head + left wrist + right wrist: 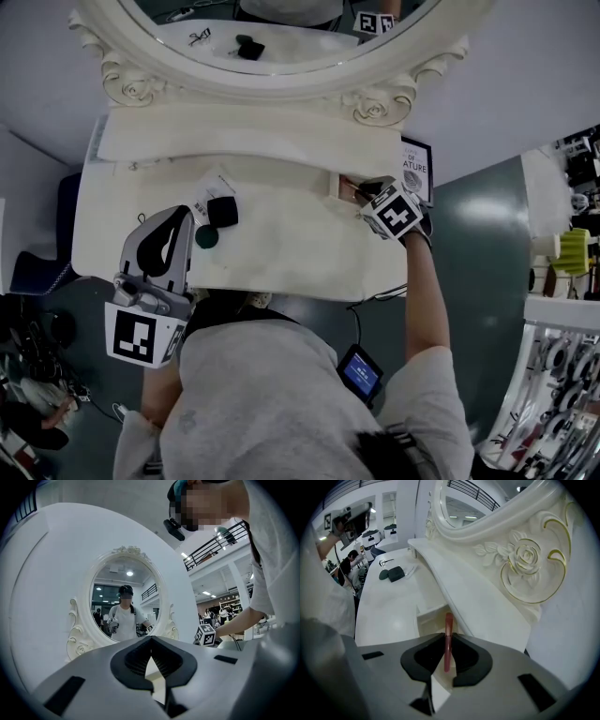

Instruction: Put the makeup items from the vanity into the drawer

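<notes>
Our right tongs (362, 190) are clamped on a slim pinkish-red makeup stick (448, 637). The stick runs out past their tips, and its far end is over the open drawer (431, 616). That drawer sits in the worktop (281, 239), just below the right-hand rose carving of the oval mirror (281, 82). We cannot tell whether the stick touches the drawer's floor. Our left tongs (184, 217) are pressed fully together with nothing between them, and they point towards the mirror's left half. Just beyond their tips, below that same half of the mirror, a black case (222, 211) and a dark green round item (206, 236) lie side by side on the worktop.
</notes>
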Motion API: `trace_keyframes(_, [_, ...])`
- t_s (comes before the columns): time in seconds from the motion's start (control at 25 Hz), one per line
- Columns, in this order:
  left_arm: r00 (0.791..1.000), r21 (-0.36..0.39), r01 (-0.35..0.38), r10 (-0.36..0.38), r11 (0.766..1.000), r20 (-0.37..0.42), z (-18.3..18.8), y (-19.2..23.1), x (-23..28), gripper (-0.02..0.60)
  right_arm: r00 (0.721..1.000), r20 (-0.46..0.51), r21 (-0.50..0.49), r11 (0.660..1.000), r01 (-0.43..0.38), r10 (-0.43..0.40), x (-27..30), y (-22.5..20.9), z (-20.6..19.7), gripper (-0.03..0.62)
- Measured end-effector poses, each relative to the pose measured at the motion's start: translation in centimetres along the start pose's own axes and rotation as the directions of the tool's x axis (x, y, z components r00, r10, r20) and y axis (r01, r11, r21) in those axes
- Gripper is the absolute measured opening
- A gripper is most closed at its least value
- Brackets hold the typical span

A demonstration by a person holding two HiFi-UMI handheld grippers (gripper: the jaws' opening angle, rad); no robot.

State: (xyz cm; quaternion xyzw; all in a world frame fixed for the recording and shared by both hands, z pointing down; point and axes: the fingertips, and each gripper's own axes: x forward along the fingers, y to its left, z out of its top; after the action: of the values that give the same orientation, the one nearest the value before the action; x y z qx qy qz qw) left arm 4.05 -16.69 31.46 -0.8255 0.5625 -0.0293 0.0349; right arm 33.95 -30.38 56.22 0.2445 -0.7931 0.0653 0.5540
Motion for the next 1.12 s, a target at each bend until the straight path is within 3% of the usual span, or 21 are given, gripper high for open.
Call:
trace_keyframes(0.64, [0.999,0.008,-0.04,0.04,0.999,0.002,0.3,1.1,-1.4,0.014,0.998,0.06,0.107,0.994,-0.034,0.028,0.5,-0.2,0.5,0.072])
trace_keyframes(0.96, [0.998,0.015,-0.059,0.058,0.998,0.011,0.5,1.5,-2.6,0.014,0.985,0.171,0.19,0.981,-0.045,0.012,-1.3,0.2,1.5,0.053])
trace_keyframes(1.12, [0.998,0.013,-0.057,0.057,0.998,0.02,0.8,1.9,-3.2,0.014,0.957,0.29,0.248,0.968,-0.047,-0.028,-2.9,1.4,2.9,0.031])
